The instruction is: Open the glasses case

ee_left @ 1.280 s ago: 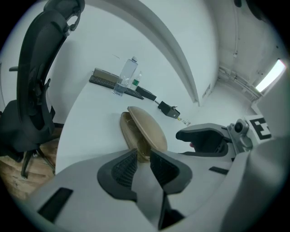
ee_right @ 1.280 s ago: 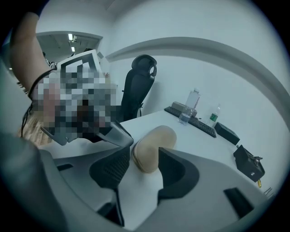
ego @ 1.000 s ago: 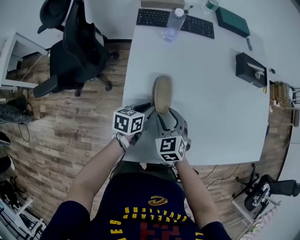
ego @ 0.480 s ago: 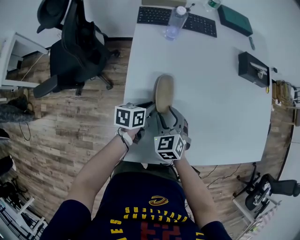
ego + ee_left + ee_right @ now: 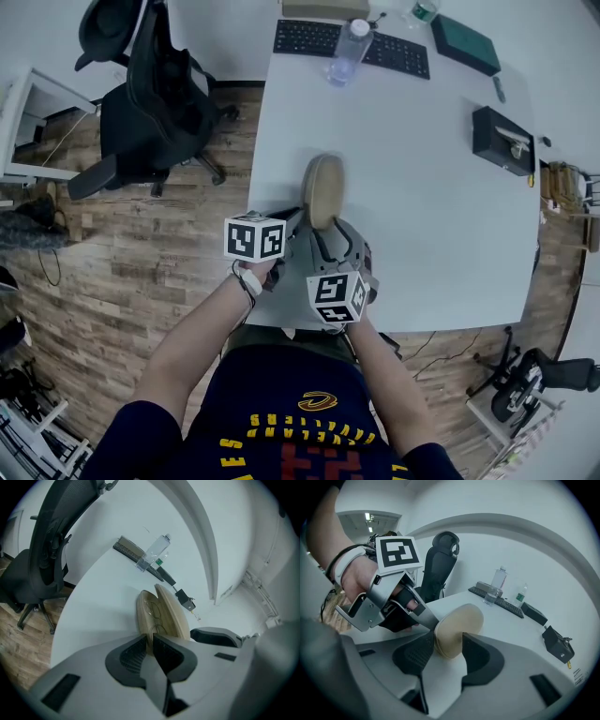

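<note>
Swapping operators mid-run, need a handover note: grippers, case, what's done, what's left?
Left gripper: shut on the rim of one shell of the glasses case.
Right gripper: jaws wide around the case's near end, pads on it; they have just been closing slightly.
Case: on the white table, near the person's edge.
Done: shells parted a crack; glasses show inside.
Left: spread the shells until the case is fully open.

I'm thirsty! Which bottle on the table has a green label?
The far bottle, beyond the keyboard at the table edge: a green band wraps it. The near bottle, against the keyboard, is clear with a white cap.
</note>
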The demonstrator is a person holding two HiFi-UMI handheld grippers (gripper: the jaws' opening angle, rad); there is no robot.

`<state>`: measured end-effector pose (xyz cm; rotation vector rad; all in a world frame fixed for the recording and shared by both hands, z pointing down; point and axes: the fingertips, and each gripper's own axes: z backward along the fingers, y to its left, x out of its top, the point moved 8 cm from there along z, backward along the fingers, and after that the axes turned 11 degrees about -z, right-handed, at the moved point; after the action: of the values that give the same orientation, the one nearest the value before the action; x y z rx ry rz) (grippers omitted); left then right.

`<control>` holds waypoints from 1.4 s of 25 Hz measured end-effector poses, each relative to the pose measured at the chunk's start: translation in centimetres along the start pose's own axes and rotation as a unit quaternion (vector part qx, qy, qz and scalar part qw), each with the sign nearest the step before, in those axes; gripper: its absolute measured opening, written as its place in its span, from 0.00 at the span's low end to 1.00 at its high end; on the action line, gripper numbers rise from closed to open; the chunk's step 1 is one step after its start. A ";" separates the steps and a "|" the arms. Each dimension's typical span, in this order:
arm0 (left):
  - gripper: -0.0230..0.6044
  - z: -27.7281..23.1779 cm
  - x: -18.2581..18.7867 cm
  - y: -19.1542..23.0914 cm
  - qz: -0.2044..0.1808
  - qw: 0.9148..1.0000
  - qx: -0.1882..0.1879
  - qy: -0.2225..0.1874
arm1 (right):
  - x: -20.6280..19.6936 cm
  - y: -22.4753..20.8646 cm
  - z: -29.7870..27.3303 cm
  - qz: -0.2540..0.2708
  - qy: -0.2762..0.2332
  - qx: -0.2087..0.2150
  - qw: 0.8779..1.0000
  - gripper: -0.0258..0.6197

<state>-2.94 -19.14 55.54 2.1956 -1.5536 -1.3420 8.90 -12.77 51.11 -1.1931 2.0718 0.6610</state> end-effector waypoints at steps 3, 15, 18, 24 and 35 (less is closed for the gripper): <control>0.13 0.2 0.0 0.1 0.000 1.000 0.002 -0.001 | -0.1 0.0 0.2 -0.007 0.002 0.001 1.000 0.35; 0.13 0.6 -0.1 0.3 -0.001 1.000 0.017 0.010 | -0.6 -1.8 1.7 -0.035 -0.006 -0.011 0.999 0.28; 0.13 0.7 -0.1 0.2 0.004 1.000 0.017 0.006 | -0.2 -0.5 1.2 -0.029 -0.011 0.025 0.999 0.32; 0.13 0.5 0.0 0.0 0.007 1.000 0.021 0.006 | 0.0 0.8 -0.5 -0.002 0.000 0.006 1.000 0.46; 0.13 0.5 -0.1 0.1 0.009 1.000 0.022 0.002 | 0.4 0.0 -0.6 -0.032 -0.004 -0.007 0.999 0.45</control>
<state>-3.36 -18.92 55.41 2.2028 -1.6118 -1.3096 8.61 -13.40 51.20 -1.2575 2.0171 0.6493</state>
